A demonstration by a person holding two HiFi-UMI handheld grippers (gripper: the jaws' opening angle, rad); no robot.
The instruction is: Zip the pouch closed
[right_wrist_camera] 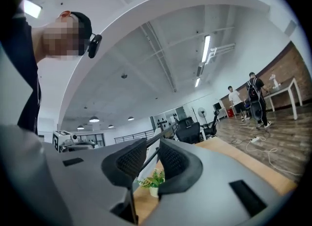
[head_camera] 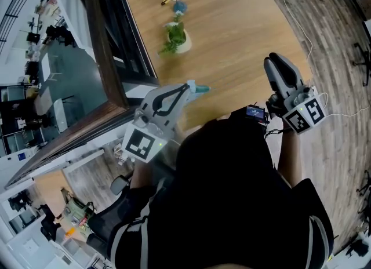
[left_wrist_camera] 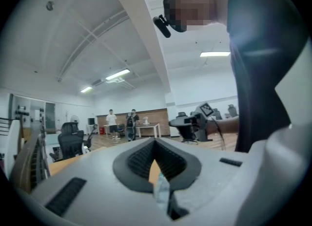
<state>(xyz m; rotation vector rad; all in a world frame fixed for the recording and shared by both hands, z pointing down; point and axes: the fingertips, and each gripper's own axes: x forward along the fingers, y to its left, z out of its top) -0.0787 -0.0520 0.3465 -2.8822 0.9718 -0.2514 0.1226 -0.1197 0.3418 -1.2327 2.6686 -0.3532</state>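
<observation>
**Jaws: left pair pressed together, right pair narrowly apart**

Left gripper (left_wrist_camera: 156, 141) has its pads meeting at the tips, with only a small slot behind them. A pale blue-green sliver (left_wrist_camera: 161, 191) shows low in that slot, blurred, and whether the pads pinch it cannot be told. In the head view a blue-green bit (head_camera: 201, 89) shows just past the tips of the left gripper (head_camera: 191, 86). Whether it belongs to the pouch cannot be told, and no view shows the pouch plainly.

The right gripper (right_wrist_camera: 152, 144) holds its jaws a narrow gap apart, with nothing between the pads. Through that gap a small potted plant (right_wrist_camera: 153, 181) shows on the wooden table (right_wrist_camera: 229, 154). In the head view the right gripper (head_camera: 277, 60) is well off to the right of the left one, and both point out over the table (head_camera: 232, 36).

The potted plant (head_camera: 175, 37) stands ahead of the left jaws, well clear of their tips. Two small blue things (head_camera: 177, 1) lie farther out beyond it. Behind both pairs of jaws, the person's dark-clothed body (head_camera: 232, 192) hides the near edge of the table.
</observation>
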